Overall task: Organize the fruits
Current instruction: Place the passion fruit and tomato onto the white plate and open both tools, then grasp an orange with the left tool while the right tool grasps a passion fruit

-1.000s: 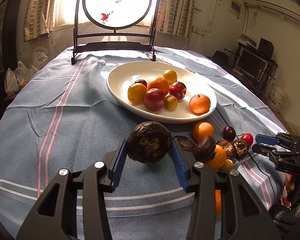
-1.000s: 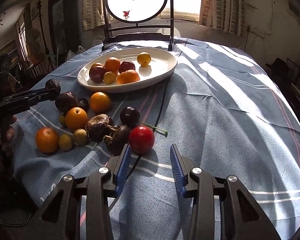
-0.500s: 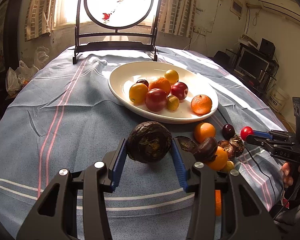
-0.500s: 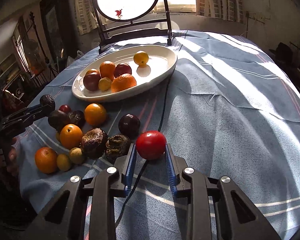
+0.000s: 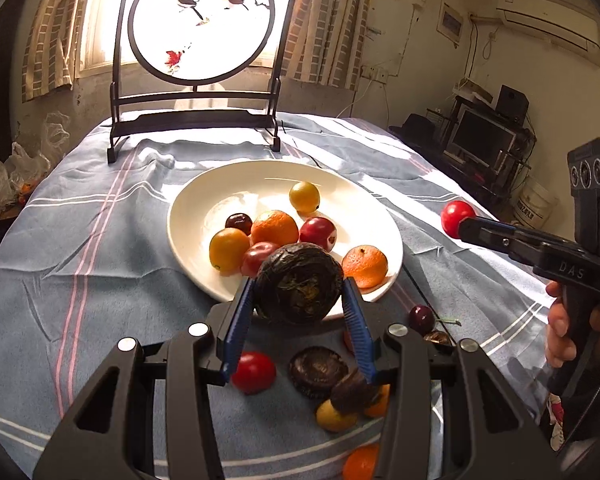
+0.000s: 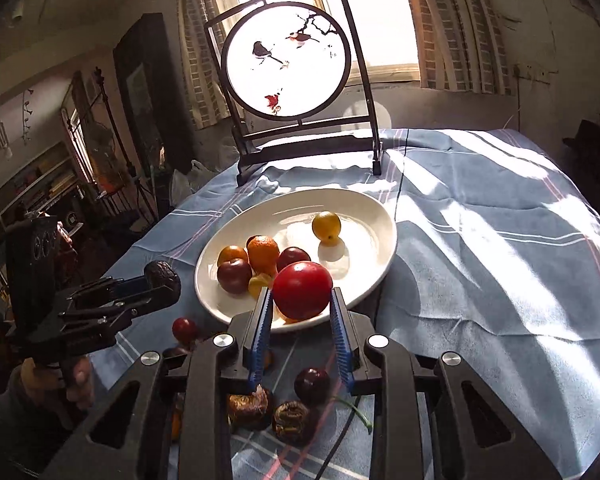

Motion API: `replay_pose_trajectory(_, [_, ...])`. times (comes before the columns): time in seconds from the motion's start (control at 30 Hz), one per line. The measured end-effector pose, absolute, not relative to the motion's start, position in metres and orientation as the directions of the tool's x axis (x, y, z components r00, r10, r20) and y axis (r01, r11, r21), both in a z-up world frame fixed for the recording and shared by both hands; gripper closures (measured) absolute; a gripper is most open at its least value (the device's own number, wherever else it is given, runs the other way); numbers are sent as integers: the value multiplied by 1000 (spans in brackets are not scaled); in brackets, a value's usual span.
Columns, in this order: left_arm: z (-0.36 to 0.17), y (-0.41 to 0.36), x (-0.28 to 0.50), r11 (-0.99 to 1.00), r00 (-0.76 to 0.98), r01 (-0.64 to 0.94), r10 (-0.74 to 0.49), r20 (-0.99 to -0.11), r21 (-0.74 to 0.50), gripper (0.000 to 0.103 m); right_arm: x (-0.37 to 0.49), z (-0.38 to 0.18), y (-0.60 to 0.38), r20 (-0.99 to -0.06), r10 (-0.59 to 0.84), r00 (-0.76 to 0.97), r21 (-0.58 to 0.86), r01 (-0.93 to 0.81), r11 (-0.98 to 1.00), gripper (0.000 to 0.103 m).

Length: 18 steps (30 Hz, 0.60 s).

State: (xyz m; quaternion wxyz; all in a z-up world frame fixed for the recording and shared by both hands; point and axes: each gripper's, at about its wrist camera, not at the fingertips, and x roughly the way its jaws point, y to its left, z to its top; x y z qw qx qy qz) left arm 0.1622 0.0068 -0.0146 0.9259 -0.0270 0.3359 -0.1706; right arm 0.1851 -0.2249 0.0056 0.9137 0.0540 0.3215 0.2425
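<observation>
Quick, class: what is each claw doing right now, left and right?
Left claw: shut on the dark wrinkled fruit.
Right claw: shut on the red fruit.

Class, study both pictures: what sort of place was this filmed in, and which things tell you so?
Probably a lived-in room at home: a table under a blue striped cloth by a curtained window, a round painted screen on a dark stand, and a wall air conditioner.

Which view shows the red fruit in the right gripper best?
The right wrist view: the red fruit fills the centre, clamped between both blue pads of the right gripper. The left wrist view shows it only small, side-on, at the far right.
</observation>
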Motion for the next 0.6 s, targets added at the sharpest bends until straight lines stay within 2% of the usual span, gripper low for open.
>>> replay_pose_trajectory(0.1, [-24,-6,194,938,660,300,-336,-672,-174,59,215,-2,-213,-581,461,671,254,-388,886,72])
replay_pose_trajectory(0.13, [-28,-8,200,941,647,293,-327,-688,-171,59,220,-5,-212,-588,455,669,259,-377,889,68])
replay_pose_trajectory(0.17, [-31,-9,203,943,639,284,-321,-699,-173,58,220,-8,-212,-588,450,673,266,-364,893,60])
replay_pose_trajectory(0.2, [-32,-7,203,941,636,283,-327,-699,-183,56,217,-9,-212,-586,453,672,271,-364,891,58])
replay_pose_trajectory(0.23, [-31,-5,198,939,642,286,-335,-690,-190,52,212,-10,-212,-583,461,669,270,-375,887,58])
replay_pose_trajectory(0.27, [-28,-3,192,941,659,284,-333,-675,-186,39,204,-10,-213,-577,464,672,263,-385,885,58])
replay_pose_trajectory(0.3, [-25,0,184,946,683,275,-317,-658,-170,32,196,-11,-214,-573,464,676,252,-393,884,58])
replay_pose_trajectory(0.43, [-21,11,147,938,691,302,-338,-639,-169,31,159,-18,-226,-566,463,682,241,-400,884,58])
replay_pose_trajectory(0.6, [-35,11,95,921,635,356,-363,-681,-159,32,125,-38,-252,-564,458,687,274,-367,889,52])
